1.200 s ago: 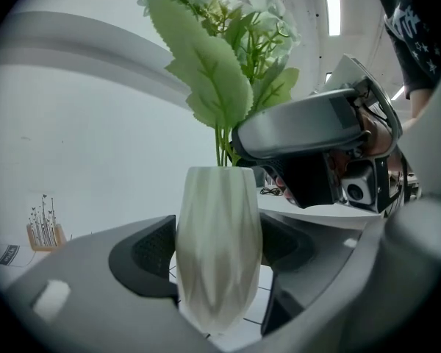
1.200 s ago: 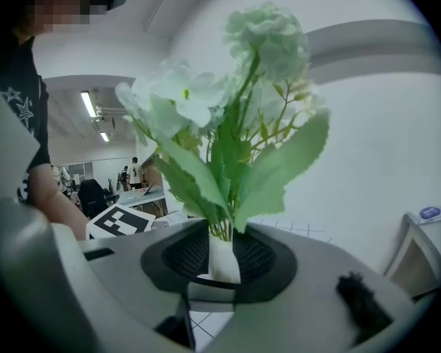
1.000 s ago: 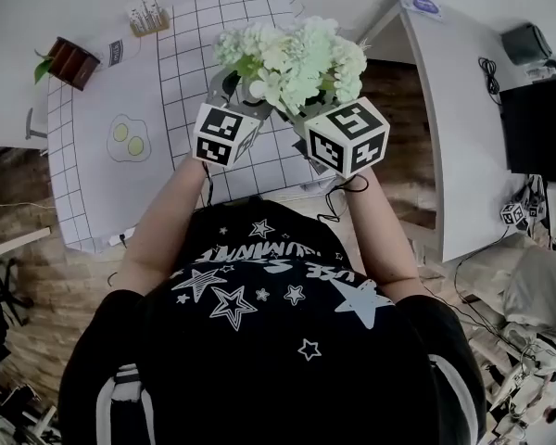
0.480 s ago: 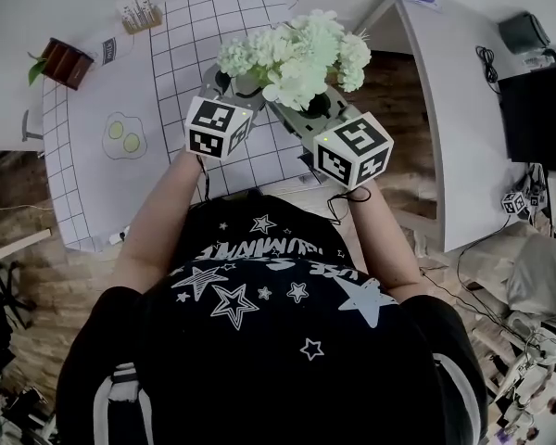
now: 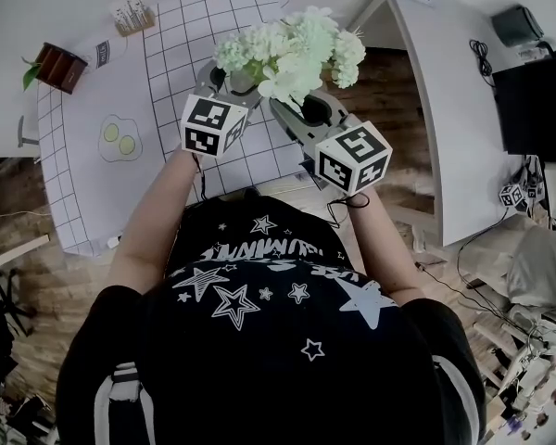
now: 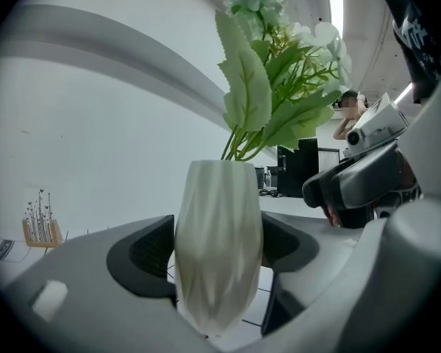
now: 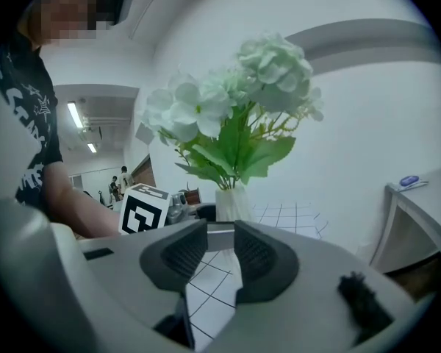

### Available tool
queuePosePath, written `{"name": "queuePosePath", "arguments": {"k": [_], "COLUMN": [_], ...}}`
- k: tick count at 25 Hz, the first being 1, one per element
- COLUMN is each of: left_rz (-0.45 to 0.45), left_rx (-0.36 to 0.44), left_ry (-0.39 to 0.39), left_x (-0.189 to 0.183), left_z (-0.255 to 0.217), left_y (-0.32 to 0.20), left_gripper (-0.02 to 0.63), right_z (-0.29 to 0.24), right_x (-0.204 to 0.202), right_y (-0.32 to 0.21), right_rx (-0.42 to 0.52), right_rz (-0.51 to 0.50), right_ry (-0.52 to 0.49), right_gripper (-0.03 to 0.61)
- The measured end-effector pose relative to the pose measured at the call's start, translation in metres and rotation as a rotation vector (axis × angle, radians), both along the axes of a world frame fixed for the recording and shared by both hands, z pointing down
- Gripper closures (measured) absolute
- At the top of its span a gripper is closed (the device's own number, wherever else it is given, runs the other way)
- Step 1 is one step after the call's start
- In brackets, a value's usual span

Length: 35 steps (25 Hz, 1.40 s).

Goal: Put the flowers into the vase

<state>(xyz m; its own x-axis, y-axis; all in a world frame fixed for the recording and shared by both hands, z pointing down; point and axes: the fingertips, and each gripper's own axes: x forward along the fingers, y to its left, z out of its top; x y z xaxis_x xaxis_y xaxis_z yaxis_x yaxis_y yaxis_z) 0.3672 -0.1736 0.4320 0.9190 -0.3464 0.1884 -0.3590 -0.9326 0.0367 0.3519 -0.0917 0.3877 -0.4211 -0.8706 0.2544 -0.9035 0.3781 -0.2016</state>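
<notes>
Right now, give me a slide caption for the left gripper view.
Left gripper clamps the white ribbed vase between its jaws, the pale green flowers standing in it.

Mostly open across the table (image 5: 83, 184) at left; blocked at centre by vase (image 6: 219, 219) and flowers (image 5: 292, 49), left tongs (image 6: 217, 259) gripping, right tongs (image 7: 220, 259) near.

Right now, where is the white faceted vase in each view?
Head view: upper centre, mostly hidden under the white-green flower bunch.
Left gripper view: white faceted vase at bottom centre, clamped between the jaws.
Right gripper view: vase small at centre, beyond the open jaws.
Shared landmark: the flower bunch.
</notes>
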Motion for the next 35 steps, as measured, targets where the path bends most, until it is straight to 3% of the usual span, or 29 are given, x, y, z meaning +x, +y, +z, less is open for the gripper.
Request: {"name": "queuePosePath", "arguments": {"k": [12,18,21,26,31,35], "left_rz": [0.054,0.057,0.030,-0.030,-0.086,-0.158], "left_rx": [0.002,-0.044,-0.086,-0.091,-0.119,-0.097], "left_ry": [-0.001,0.040,0.074,0.089,0.109,0.124], "left_x": [-0.002,-0.029,-0.055,-0.117,-0.193,-0.259], "left_z": [0.003,0.003,-0.001,-0.009,-0.014,-0.018], "left_y": [0.003,0.002,-0.002,-0.016,-0.027,-0.038], "left_gripper": [0.210,0.196,0.196,0.199,0.207,0.260], "right_z": [0.010,0.027,0.033,0.025,0.017,0.012], "right_x": [0.000,-0.021,-0.043,-0.093,-0.145,-0.187], "right_y": [0.003,0.004,0.001,-0.018,-0.041,-0.062], "right_rx": [-0.058,-0.130,-0.162,-0.150,-0.130,-0.098], "right_rz": [0.098,0.132,0.124,0.075,0.033,-0.012], "right_ry": [0.015,0.039,0.045,0.029,0.024,0.031], "right_gripper": [0.456,0.456,0.456,0.459,0.513,0.541]}}
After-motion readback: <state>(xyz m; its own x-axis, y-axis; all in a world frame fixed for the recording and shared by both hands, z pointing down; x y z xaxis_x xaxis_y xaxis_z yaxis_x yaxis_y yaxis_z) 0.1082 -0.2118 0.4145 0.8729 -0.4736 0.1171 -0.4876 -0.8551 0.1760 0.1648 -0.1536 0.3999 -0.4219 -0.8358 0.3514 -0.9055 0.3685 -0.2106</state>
